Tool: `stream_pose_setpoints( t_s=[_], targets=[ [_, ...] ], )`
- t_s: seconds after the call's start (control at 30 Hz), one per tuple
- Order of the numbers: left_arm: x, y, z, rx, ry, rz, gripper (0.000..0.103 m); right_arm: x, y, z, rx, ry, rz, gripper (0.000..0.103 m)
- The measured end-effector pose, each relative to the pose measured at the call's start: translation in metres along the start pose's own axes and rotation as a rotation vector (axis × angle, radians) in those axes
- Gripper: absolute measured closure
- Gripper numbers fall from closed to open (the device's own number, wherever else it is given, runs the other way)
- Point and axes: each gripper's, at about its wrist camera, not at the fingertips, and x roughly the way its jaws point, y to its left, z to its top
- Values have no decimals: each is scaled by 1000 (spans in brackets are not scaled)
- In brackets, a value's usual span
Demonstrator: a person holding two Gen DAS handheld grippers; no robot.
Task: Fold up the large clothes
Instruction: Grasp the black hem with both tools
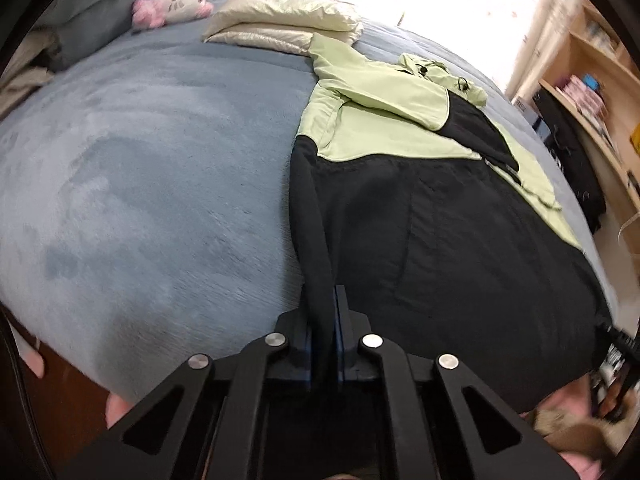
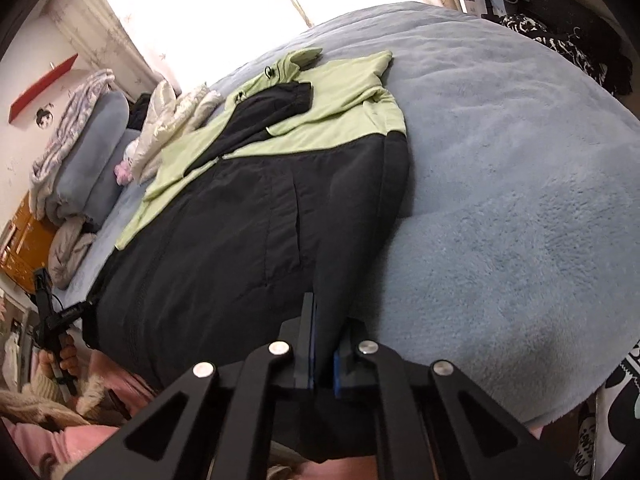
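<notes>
A black and light-green jacket [image 1: 440, 208] lies spread on a blue-grey fleece bed [image 1: 140, 180], its sleeves folded in over the chest. My left gripper [image 1: 326, 312] is shut on the jacket's black hem at its left corner, near the bed's front edge. In the right wrist view the same jacket [image 2: 248, 216] stretches away from me. My right gripper [image 2: 324, 328] is shut on the black hem at its right corner. The other gripper [image 2: 48, 308] shows at the far left of that view.
A cream padded jacket [image 1: 280, 12] lies folded at the head of the bed, next to a pink and white plush toy [image 1: 176, 0]. Wooden shelves [image 1: 592, 80] stand to the right. Pillows and folded blankets [image 2: 80, 136] are piled at the bed's far left.
</notes>
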Motion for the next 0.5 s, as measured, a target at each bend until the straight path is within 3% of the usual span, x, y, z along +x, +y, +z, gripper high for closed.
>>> stream_pose_setpoints(
  t_s=[0.13, 0.5],
  targets=[
    [-23, -4, 6, -106, -32, -61, 100, -19, 8, 5, 12, -50, 17, 98],
    [-114, -8, 5, -190, -160, -176, 103, -87, 42, 14, -42, -154, 93, 100]
  ],
)
